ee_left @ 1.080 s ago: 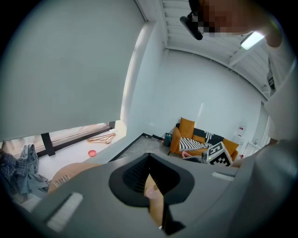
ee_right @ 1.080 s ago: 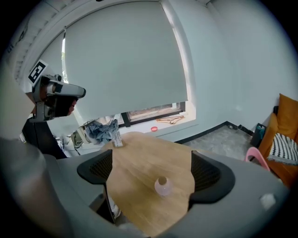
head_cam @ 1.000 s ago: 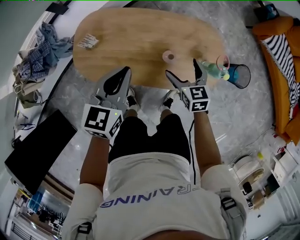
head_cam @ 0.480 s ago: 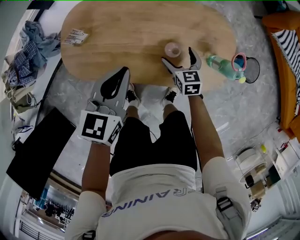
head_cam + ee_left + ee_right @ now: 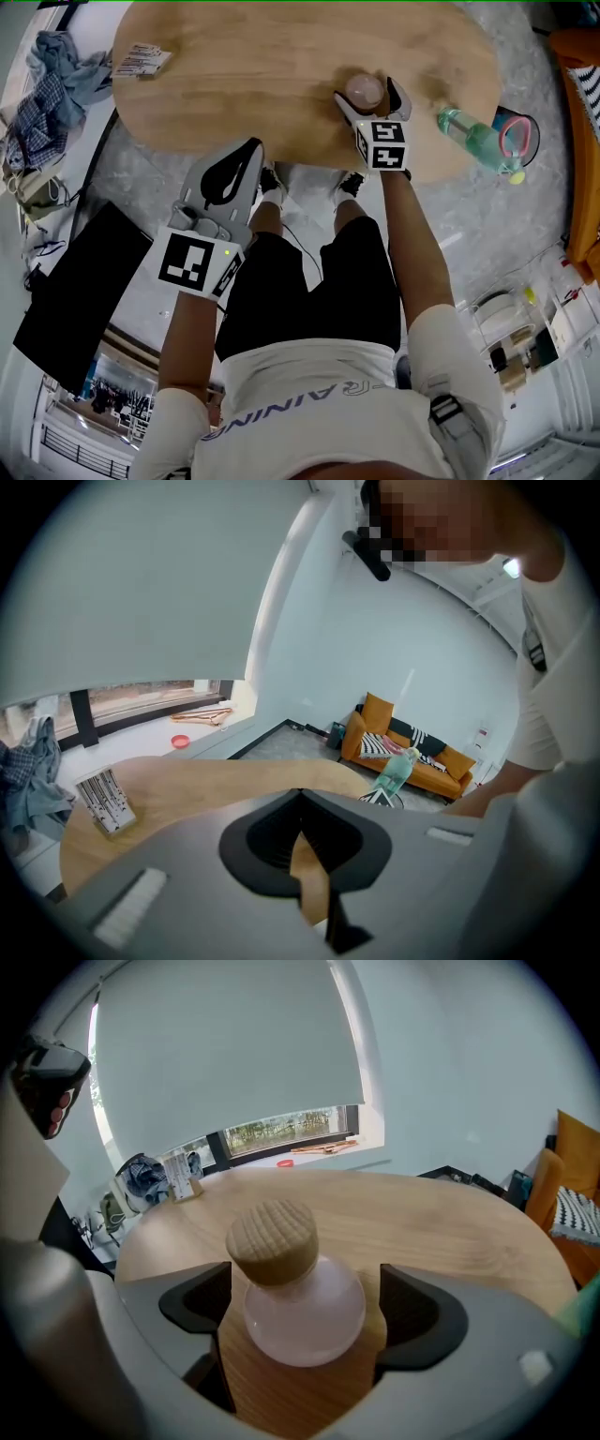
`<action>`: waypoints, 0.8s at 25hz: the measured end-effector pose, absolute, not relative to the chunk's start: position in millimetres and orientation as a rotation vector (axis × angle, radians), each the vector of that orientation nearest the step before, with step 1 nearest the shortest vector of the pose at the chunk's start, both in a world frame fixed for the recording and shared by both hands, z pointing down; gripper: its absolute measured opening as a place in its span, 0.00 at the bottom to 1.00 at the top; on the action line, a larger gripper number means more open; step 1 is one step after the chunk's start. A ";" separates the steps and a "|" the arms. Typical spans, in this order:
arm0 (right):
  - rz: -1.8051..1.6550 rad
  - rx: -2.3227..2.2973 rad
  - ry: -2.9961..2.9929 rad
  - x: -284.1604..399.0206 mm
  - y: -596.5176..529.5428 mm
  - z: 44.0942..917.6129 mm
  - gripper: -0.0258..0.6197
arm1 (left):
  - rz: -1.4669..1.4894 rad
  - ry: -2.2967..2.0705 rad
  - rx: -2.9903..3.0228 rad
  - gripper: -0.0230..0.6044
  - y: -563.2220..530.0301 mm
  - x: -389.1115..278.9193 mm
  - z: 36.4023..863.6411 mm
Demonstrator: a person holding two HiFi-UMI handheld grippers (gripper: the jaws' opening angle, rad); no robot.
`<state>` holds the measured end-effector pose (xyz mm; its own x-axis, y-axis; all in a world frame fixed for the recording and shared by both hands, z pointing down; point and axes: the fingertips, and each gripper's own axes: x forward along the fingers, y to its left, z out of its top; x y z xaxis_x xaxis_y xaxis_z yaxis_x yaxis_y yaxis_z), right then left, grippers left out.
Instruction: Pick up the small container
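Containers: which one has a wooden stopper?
The small pink container, standing between the right gripper's closing jaws, which do not yet touch it. The green bottle carries a pink loop instead.

You're looking at the small container (image 5: 298, 1309): a little round-bellied jar, frosted pale pink, wearing a tan stopper (image 5: 274, 1239) with a cross-hatched top. It's standing upright with the stopper sitting in its neck and its base resting flat on the oval wooden table (image 5: 234, 84). It's sitting close to the table edge nearest you, toward your right side. It's sitting squarely between the jaws of your right gripper (image 5: 367, 92), which are closing around it. A thin gap is showing on each side of the belly, so the pads aren't touching it.
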<state>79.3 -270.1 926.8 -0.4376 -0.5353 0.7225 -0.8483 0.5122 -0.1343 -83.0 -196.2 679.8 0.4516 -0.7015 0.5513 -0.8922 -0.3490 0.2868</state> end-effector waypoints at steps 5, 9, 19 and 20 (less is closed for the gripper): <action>0.633 1.156 -2.116 75.7 -276.5 935.1 0.79 | 0.458 -1.323 2.143 0.04 -194.6 -92.8 685.1; 0.603 1.149 -2.123 67.3 -280.8 938.7 0.74 | 0.456 -1.325 2.137 0.04 -196.1 -97.7 687.8; 0.505 1.127 -2.095 64.2 -283.7 948.1 0.70 | 0.457 -1.324 2.114 0.04 -190.6 -103.6 697.6; 0.502 1.120 -2.093 63.9 -283.9 947.4 0.70 | 0.456 -1.320 2.114 0.04 -189.6 -102.2 697.4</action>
<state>63.9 -283.9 947.4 -0.3813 -0.5633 0.7330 -0.8345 0.5508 -0.0108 -102.2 -189.6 697.4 0.4473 -0.6887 0.5707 -0.8941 -0.3269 0.3062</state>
